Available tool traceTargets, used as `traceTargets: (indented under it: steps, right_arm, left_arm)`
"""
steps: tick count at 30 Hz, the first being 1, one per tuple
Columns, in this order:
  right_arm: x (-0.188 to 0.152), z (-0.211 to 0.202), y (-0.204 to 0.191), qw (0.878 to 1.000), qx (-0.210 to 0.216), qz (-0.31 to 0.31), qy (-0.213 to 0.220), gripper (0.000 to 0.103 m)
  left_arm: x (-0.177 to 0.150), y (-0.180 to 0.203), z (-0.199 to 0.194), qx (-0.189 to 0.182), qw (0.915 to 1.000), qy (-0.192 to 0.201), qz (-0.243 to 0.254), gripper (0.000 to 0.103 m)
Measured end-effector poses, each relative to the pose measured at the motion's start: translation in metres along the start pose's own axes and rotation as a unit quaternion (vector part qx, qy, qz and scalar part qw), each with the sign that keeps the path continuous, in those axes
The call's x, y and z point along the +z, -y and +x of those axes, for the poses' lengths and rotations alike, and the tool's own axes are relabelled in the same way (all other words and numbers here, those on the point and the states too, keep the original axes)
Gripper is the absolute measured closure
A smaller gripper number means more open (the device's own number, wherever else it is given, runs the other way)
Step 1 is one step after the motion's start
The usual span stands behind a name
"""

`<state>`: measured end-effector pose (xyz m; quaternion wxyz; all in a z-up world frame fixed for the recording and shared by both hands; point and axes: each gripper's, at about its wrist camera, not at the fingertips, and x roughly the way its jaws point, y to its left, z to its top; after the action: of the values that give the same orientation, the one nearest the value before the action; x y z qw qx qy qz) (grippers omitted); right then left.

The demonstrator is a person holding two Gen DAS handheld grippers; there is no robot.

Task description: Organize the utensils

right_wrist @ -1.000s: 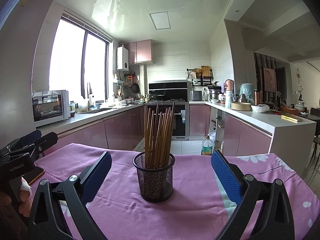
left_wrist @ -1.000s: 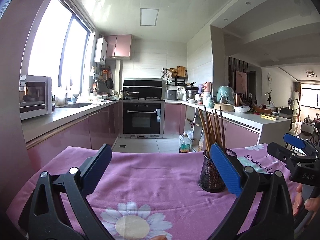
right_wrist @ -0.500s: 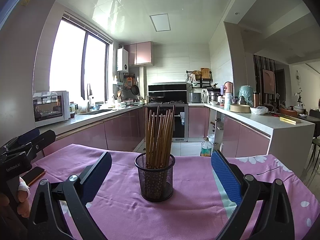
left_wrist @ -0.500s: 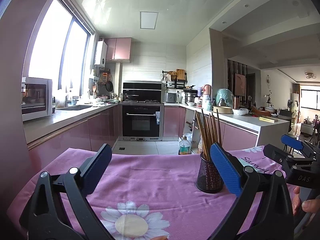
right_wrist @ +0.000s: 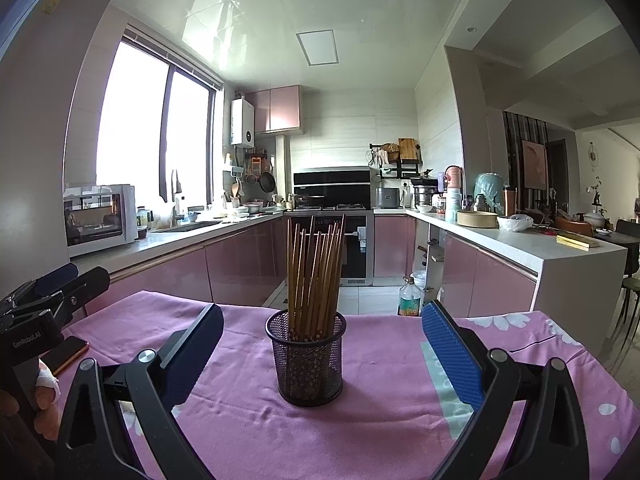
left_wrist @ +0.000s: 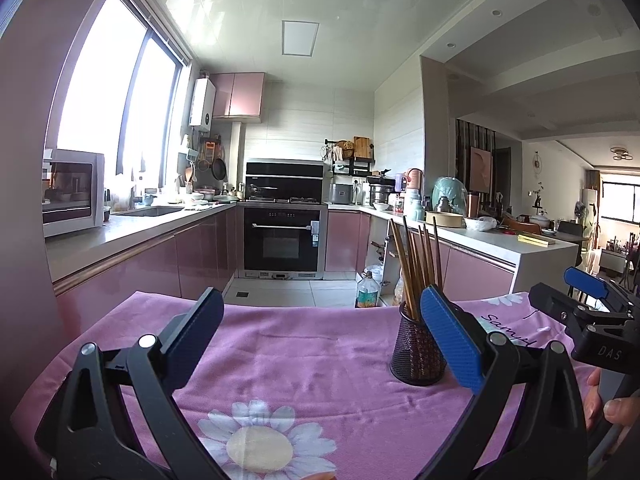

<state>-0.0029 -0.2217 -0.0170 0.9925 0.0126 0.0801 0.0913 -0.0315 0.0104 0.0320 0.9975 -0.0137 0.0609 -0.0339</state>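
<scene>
A black mesh holder (right_wrist: 307,360) stands on the pink flowered tablecloth (right_wrist: 360,420), filled with several brown chopsticks (right_wrist: 314,272) standing upright. My right gripper (right_wrist: 322,352) is open and empty, its blue pads spread to either side of the holder and nearer the camera. In the left wrist view the same holder (left_wrist: 416,354) sits to the right, partly behind the right blue pad (left_wrist: 450,340). My left gripper (left_wrist: 320,340) is open over bare cloth, holding nothing. Each gripper shows at the edge of the other's view, held by a hand.
A dark phone (right_wrist: 70,354) lies on the cloth at the left. Beyond the table's far edge (left_wrist: 300,306) is a kitchen with pink cabinets, an oven (left_wrist: 282,240), a microwave (left_wrist: 72,192) and a white counter (right_wrist: 520,244) on the right.
The left gripper has drawn back and tilted up a little, so the holder looks smaller and farther. The right wrist view has barely shifted. Both grippers stay open.
</scene>
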Motion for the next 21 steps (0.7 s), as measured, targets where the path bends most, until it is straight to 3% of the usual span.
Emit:
traceTargets:
  steps: [21]
  right_arm:
    - [-0.0001, -0.0012, 0.0001, 1.000, -0.002, -0.001, 0.005, 0.007]
  left_arm:
    - [0.0002, 0.0008, -0.0001, 0.001, 1.0000, 0.000, -0.001, 0.006]
